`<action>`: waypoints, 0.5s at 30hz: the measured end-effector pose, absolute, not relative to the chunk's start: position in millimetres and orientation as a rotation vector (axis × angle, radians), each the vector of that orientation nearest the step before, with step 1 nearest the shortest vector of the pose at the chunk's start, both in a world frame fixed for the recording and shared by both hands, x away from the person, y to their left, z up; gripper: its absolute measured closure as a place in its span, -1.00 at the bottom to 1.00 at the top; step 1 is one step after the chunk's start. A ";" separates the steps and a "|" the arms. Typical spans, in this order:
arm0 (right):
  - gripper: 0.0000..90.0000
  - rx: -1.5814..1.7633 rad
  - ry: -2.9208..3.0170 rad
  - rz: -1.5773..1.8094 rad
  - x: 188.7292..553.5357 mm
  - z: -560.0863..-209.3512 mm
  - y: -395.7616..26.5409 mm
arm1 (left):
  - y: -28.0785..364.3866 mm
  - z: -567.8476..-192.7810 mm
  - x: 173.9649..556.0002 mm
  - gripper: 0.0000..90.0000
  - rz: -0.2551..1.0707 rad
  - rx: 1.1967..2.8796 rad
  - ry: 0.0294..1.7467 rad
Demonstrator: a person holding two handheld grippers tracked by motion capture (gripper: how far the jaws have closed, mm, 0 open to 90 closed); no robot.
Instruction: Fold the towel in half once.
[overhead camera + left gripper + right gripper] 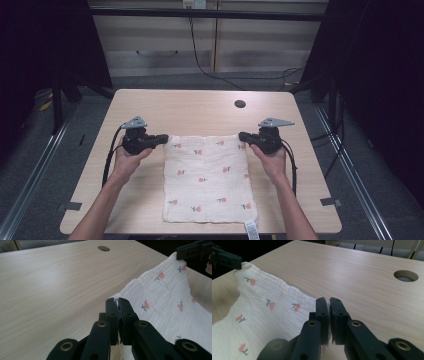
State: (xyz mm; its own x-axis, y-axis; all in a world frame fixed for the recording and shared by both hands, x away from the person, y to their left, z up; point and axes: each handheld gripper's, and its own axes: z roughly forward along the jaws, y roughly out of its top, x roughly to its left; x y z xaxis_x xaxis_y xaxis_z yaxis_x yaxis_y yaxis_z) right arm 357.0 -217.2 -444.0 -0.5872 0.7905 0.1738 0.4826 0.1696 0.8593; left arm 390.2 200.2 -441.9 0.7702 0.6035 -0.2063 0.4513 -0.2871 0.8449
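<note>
Cloth of white crinkled cotton printed with small pink flowers (pixel 207 177) lies on a pale wood-grain table (pixel 200 107), its near edge at the table's front edge with a white label hanging over. The left gripper (pixel 166 137) has its black jaws pinched together on the cloth's far left corner; the right gripper (pixel 242 135) is likewise clamped on the far right corner. Both corners are lifted slightly, the far edge sagging between them. A round cable hole (pixel 240 104) sits in the tabletop beyond the right gripper
</note>
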 end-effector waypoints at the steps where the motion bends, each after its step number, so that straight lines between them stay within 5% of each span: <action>1: 0.91 1.217 2.136 1.385 357.2 -442.6 -217.9 | 198.9 -439.9 390.1 0.94 0.186 1.928 0.795; 15: 0.92 1.197 2.094 1.421 367.5 -414.3 -221.1 | 187.1 -408.1 401.0 0.94 0.218 1.893 0.771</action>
State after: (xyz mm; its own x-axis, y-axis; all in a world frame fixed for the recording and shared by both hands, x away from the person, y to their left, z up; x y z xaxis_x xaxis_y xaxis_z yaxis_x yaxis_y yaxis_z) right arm 367.5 -221.1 -414.3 -0.5869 0.7915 0.1707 0.4512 0.1447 0.8806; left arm 401.0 187.1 -408.1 0.7773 0.6002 -0.1887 0.4126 -0.2598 0.8731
